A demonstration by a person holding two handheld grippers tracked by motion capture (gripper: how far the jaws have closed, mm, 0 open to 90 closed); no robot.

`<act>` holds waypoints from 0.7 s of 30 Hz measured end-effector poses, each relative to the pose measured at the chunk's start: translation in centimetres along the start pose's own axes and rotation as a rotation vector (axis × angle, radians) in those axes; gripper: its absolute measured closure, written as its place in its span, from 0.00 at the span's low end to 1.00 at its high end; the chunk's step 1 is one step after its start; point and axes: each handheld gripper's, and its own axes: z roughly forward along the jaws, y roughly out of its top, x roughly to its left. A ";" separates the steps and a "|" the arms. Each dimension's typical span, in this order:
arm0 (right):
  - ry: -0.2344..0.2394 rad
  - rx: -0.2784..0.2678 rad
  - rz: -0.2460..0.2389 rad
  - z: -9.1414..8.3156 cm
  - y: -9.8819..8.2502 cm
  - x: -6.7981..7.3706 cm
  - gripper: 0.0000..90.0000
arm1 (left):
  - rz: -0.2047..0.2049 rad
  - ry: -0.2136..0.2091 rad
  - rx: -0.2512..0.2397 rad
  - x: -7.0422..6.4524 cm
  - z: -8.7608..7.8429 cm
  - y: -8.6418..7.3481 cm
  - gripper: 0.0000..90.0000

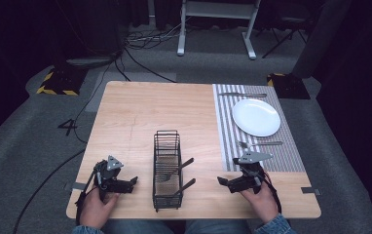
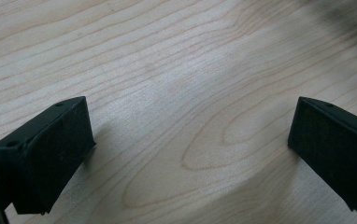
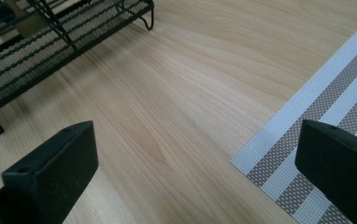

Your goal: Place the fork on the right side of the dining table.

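Note:
A black wire basket (image 1: 167, 168) stands near the table's front middle, with cutlery handles (image 1: 184, 165) sticking out of its right side. A white plate (image 1: 256, 117) lies on a striped placemat (image 1: 223, 122) at the right, with a fork (image 1: 259, 143) in front of it and another utensil (image 1: 242, 94) behind it. My left gripper (image 1: 131, 182) rests low at the front left, open, with bare wood between its jaws (image 2: 186, 140). Right of the basket my right gripper (image 1: 221, 181) is open over bare wood (image 3: 186, 154), the mat's corner (image 3: 307, 140) by one jaw.
The wooden table (image 1: 140, 112) has free room across its left and back. The basket's wire wall (image 3: 50, 42) lies close beyond my right gripper. The table's front edge is just beneath both hands. Cables and stands sit on the grey floor behind.

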 end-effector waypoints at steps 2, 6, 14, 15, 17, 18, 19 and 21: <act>-0.012 0.005 -0.005 0.4 -0.3 0.3 0.00 | 0.000 0.000 0.000 0.0 0.0 0.0 0.00; -0.034 0.029 -0.026 1.4 -0.9 1.0 0.00 | 0.000 0.000 0.000 0.0 0.0 0.0 0.00; -0.063 0.060 -0.069 2.9 -1.7 1.9 0.00 | 0.000 0.000 0.000 0.0 0.0 0.0 0.00; -0.066 0.061 -0.071 3.0 -1.9 2.0 0.00 | 0.000 0.000 0.000 0.0 0.0 0.0 0.00; -0.069 0.061 -0.074 3.2 -2.1 2.1 0.00 | 0.000 0.000 0.000 0.0 0.0 0.0 0.00; -0.067 0.063 -0.073 3.3 -2.2 2.2 0.00 | 0.000 0.000 0.000 0.0 0.0 0.0 0.00; -0.065 0.070 -0.075 3.5 -2.3 2.2 0.00 | 0.000 0.000 0.000 0.0 0.0 0.0 0.00; -0.071 0.090 -0.083 3.7 -2.5 2.3 0.00 | 0.000 0.000 0.000 0.0 0.0 0.0 0.00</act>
